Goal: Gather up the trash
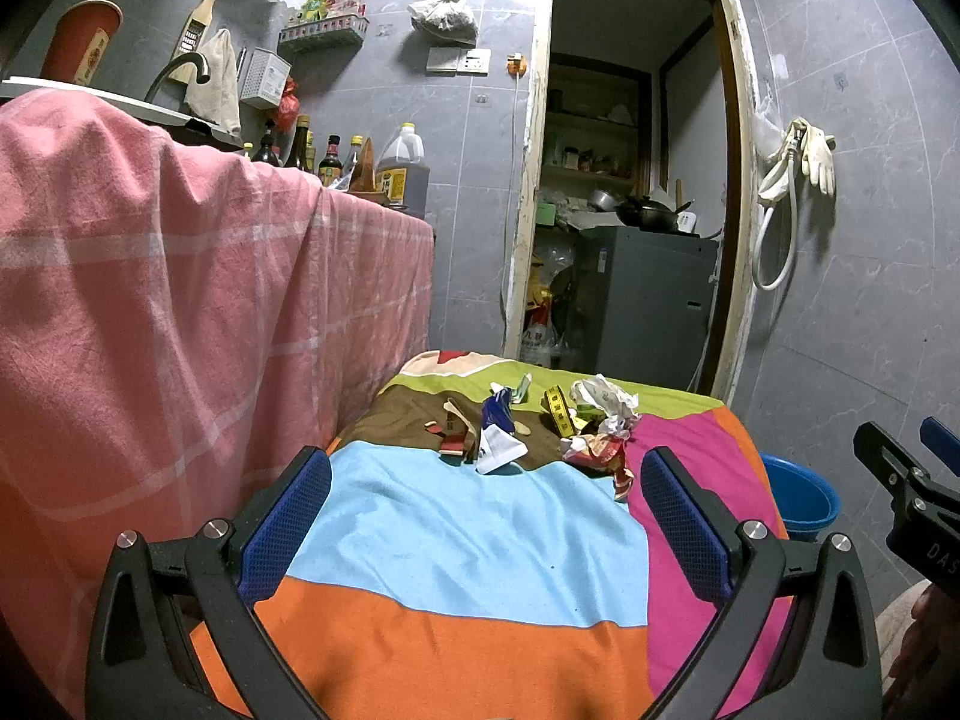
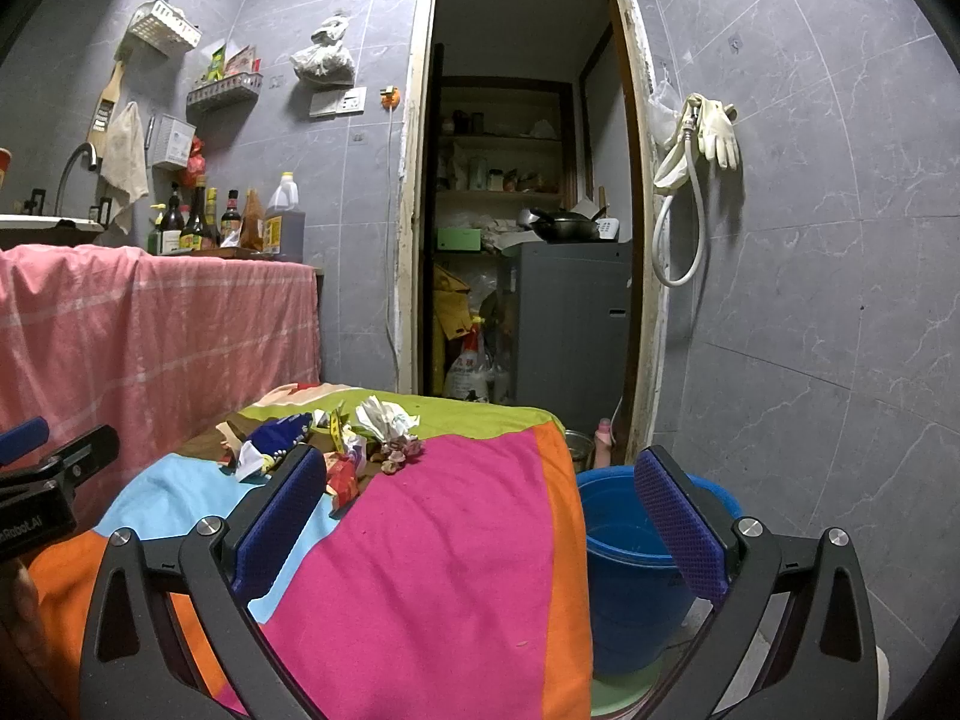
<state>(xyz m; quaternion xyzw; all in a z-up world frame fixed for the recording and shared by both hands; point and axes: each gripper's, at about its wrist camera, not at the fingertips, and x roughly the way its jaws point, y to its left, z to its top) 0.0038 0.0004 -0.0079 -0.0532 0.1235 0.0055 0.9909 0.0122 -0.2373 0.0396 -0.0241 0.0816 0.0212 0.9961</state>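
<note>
A heap of trash lies at the far end of a table under a colourful patchwork cloth: crumpled white paper, a blue and white wrapper, a yellow tape strip, a red wrapper. The right wrist view shows the same crumpled paper and blue wrapper. My left gripper hangs open over the light blue patch, short of the heap. My right gripper is open above the table's right edge, empty. A blue bucket stands on the floor beside the table.
A counter draped in pink checked cloth rises at the left, with bottles on top. Straight ahead is an open doorway into a storeroom with a grey cabinet. Grey tiled wall, a hose and gloves hang at right.
</note>
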